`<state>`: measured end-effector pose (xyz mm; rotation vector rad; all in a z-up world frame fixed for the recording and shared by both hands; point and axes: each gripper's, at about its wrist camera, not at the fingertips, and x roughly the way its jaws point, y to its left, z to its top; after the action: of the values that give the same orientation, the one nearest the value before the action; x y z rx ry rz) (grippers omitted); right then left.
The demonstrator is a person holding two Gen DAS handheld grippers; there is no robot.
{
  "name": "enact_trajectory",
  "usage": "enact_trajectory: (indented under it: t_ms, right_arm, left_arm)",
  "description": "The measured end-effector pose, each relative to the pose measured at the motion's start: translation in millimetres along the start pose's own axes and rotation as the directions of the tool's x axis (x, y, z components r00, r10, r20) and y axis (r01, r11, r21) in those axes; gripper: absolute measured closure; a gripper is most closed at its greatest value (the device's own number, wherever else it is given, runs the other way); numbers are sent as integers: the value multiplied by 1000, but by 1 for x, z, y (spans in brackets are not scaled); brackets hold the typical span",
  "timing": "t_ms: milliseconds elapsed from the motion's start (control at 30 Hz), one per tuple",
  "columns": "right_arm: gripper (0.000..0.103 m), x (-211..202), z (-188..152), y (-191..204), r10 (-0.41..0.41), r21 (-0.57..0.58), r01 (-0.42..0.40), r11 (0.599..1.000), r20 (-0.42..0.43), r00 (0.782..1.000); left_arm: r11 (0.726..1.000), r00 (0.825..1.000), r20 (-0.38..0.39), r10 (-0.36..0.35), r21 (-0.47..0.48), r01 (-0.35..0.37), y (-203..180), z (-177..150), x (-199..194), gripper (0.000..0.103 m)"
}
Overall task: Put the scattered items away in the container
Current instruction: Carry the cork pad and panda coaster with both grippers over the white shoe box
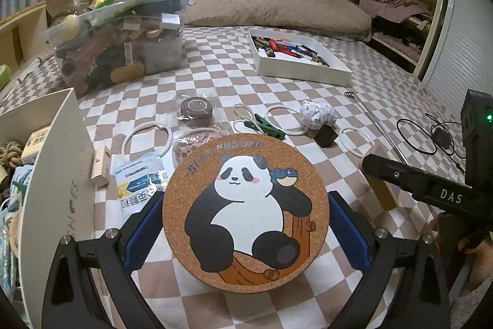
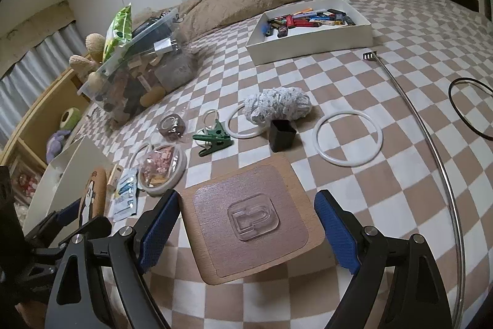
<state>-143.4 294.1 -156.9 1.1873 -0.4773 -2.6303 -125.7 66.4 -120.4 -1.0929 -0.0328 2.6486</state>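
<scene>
Showing the moment from both wrist cameras, above a bed with a checked cover [image 1: 215,73]. Left view: left gripper [image 1: 246,224] seen closed on a round cork coaster [image 1: 243,205] printed with a panda, both blue pads [image 1: 144,228] pressed against its rim at 9 and 3 o'clock, the coaster raised clear of the cover and filling the lower centre. White box [image 1: 58,162], the container, found at 9 o'clock of the coaster, close beside it, with a rope knot and small packets already inside. Clear bin [image 1: 123,51] packed with odds and ends placed at 11 o'clock, far back.

Right view: right gripper [image 2: 246,227] set wide yet clamped on a thin wooden board [image 2: 246,190], pads meeting its left and right edges, a clear stick-on hook [image 2: 254,221] fixed to its face. Scattered things left lying on the cover beyond the board: a round dish [image 2: 161,168] of pink bits at 10 o'clock, a green clip [image 2: 215,141] at 11 o'clock, a black cup [image 2: 282,136] at 12 o'clock touching a wad of grey lace [image 2: 277,105] behind it, a white ring [image 2: 348,165] at 1 o'clock. White tray [image 2: 308,48] of lighters kept far back at 12 o'clock. Long metal rod [image 2: 440,162] stretched along the right side at 3 o'clock.
</scene>
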Motion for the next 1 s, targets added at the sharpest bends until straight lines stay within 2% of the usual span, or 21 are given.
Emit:
enact_trajectory:
  t_ms: [567,767,1000]
  right_arm:
    - [14,-28,-20,27,21,-40,-19,999,45,999]
    - [14,-39,-23,43,39,-71,-34,997,69,997]
    - [14,-52,-19,68,70,-116,-58,992,100,993]
  left_arm:
    - [1000,998,68,-2,-5,2,11,-8,-35,3]
    - [1000,992,129,-16,-8,17,12,-4,-58,3]
    - [999,976,212,-42,-8,45,19,6,-90,3]
